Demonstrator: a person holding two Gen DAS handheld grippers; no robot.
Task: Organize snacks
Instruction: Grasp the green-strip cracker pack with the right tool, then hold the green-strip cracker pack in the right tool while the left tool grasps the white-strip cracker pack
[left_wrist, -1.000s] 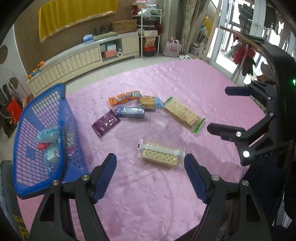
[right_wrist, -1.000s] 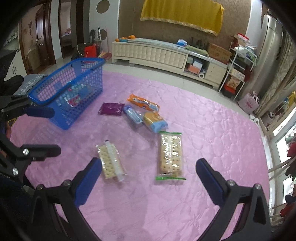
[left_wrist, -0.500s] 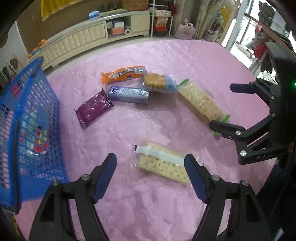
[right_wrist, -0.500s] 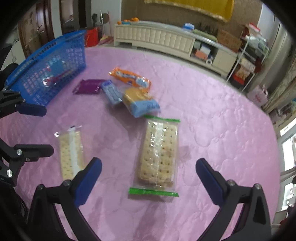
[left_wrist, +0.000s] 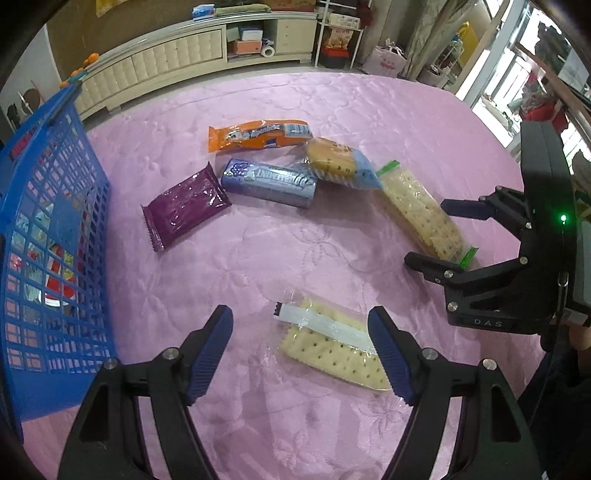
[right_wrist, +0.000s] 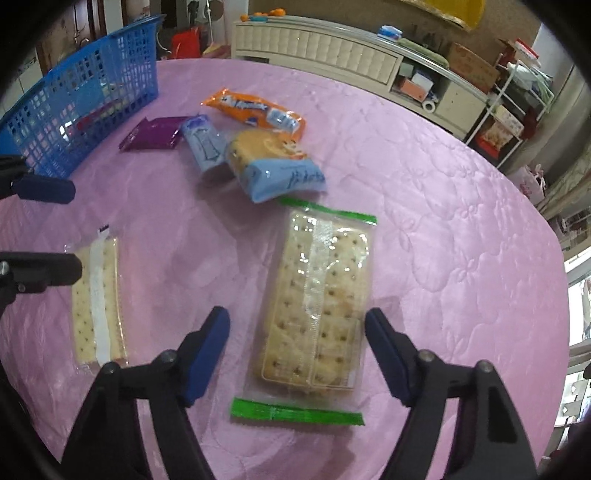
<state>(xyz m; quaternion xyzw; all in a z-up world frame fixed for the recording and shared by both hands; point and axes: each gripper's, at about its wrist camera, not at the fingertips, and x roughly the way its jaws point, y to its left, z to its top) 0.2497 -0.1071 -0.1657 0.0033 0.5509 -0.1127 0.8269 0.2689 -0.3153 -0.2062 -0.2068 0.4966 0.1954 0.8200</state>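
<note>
snacks lie scattered on a pink quilted cloth (left_wrist: 332, 110), with a blue basket (left_wrist: 48, 221) standing at its edge and already holding a few packets behind its mesh wall. it reads as the place the loose packs are meant to go.

the left gripper (left_wrist: 301, 349) hangs nose-down over a small cracker pack with a white strip (left_wrist: 328, 343). its jaws stand apart and grip nothing; one blue pad overlaps the pack's near end in the left wrist view, the other stands well clear, so the pack is only partly bracketed.

the right gripper (right_wrist: 297, 356) straddles the larger cracker pack with green ends (right_wrist: 317, 302), which runs lengthwise between the fingers. its jaws are closing, but the pads have not met the wrapper and a gap shows on both sides. straddling it across the narrow width looks deliberate, since that is the span the jaws can take.

further off lie a purple packet (left_wrist: 184, 205), a blue-grey roll (left_wrist: 269, 182), an orange packet (left_wrist: 258, 134) and a cake in a light-blue wrapper (left_wrist: 340, 162), the last three touching in a loose cluster. they sit untouched, so most of the sorting appears still to be done.
</note>
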